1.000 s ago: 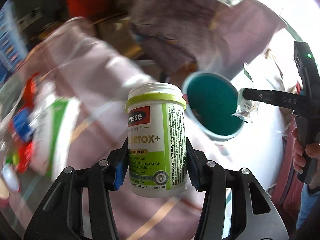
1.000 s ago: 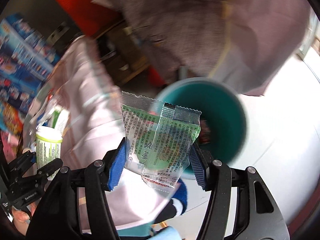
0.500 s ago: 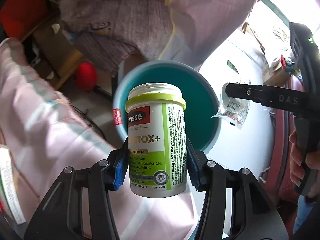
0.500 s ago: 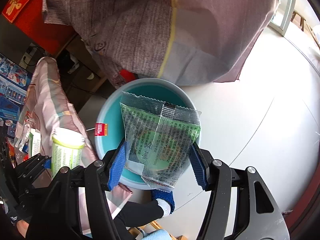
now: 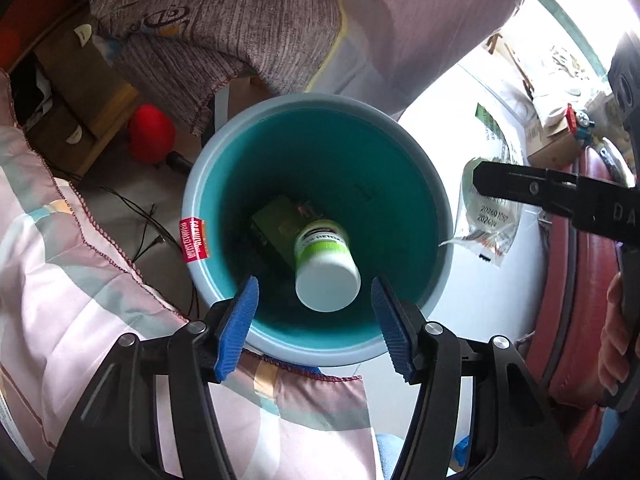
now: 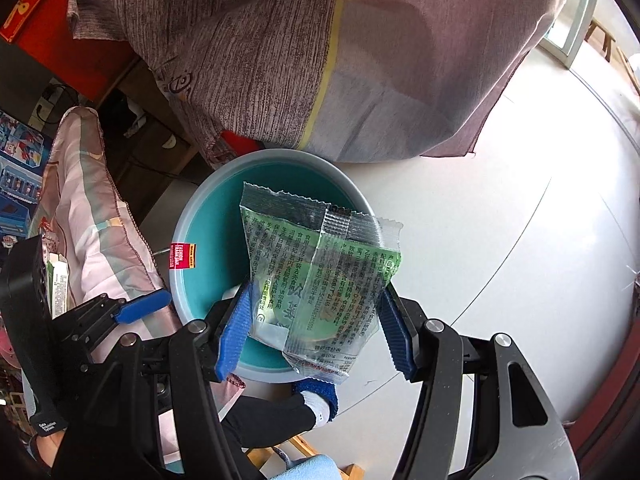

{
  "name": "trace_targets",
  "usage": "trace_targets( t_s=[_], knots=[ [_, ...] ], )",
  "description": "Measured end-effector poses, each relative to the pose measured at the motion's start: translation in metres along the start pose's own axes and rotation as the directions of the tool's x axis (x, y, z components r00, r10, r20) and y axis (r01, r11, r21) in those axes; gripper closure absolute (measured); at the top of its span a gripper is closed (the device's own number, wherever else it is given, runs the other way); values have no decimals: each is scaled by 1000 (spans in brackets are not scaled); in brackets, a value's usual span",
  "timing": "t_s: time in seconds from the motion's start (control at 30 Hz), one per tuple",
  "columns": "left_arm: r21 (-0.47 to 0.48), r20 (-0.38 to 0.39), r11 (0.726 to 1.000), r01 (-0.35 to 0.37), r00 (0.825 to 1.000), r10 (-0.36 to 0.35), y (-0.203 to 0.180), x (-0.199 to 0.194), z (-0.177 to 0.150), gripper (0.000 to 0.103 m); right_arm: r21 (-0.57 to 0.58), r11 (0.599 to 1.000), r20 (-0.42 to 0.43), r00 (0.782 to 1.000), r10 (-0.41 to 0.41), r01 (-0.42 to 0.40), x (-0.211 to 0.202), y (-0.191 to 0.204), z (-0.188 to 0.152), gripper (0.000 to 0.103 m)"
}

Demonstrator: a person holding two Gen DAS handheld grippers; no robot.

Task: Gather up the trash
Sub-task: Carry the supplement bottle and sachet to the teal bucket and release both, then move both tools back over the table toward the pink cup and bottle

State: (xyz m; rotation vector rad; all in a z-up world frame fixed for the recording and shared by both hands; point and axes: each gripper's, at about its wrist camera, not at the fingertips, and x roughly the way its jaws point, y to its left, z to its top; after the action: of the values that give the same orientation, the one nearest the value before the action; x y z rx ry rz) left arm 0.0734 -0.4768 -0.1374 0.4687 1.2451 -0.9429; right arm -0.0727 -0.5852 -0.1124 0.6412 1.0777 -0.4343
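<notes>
A teal bin (image 5: 400, 160) with a grey rim stands on the floor below me. My left gripper (image 5: 314, 322) is open over its near edge. A green-and-white supplement bottle (image 5: 325, 266) is inside the bin, white base up, above a green box (image 5: 276, 220). My right gripper (image 6: 316, 326) is shut on a clear green snack wrapper (image 6: 320, 272), held over the bin's (image 6: 192, 292) right side. In the left wrist view the wrapper (image 5: 490, 216) hangs just right of the rim.
A pink patterned quilt (image 5: 80, 300) lies left of the bin and touches its near rim. A grey-mauve blanket (image 6: 320, 60) hangs behind it. A red ball (image 5: 152, 134) lies on the floor at the left. White floor (image 6: 500, 240) spreads right.
My left gripper has opened and let go of the bottle, which now lies inside the bin. Both grippers moved closer over the bin. The right still holds the wrapper.
</notes>
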Motion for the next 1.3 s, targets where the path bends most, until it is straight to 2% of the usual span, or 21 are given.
trace_targets(
  t_s=[0.07,0.3,0.47,0.5,0.57,0.67,1.07,1.3],
  knots=[
    [-11,5,1000,-3,1000,3,5,-1,-2,37,-5,1000,-6,1000,-3,3,2,1,1,46],
    [-52,30,999,-12,999,14,22,-15,-12,32,-27,1000,-26,1000,-9,8,9,12,2,46],
    [-65,58,998,-17,998,21,27,-26,-19,23,-54,999,-67,998,-15,11,20,25,0,45],
    [-64,64,998,-20,998,24,28,-28,-22,22,-61,998,-77,997,-15,10,22,27,0,44],
    [-61,74,998,-26,997,30,28,-32,-26,18,-60,998,-94,996,-10,4,25,30,-1,30],
    [-56,80,998,-26,996,30,30,-37,-31,15,-56,998,-92,996,-12,7,24,34,-1,28],
    [-87,133,996,9,991,3,39,-65,-47,13,-66,997,-78,996,-48,43,0,53,-9,23],
    [-119,177,993,1,984,20,56,-93,-75,12,-130,991,-53,997,-50,43,-17,92,-21,20]
  ],
)
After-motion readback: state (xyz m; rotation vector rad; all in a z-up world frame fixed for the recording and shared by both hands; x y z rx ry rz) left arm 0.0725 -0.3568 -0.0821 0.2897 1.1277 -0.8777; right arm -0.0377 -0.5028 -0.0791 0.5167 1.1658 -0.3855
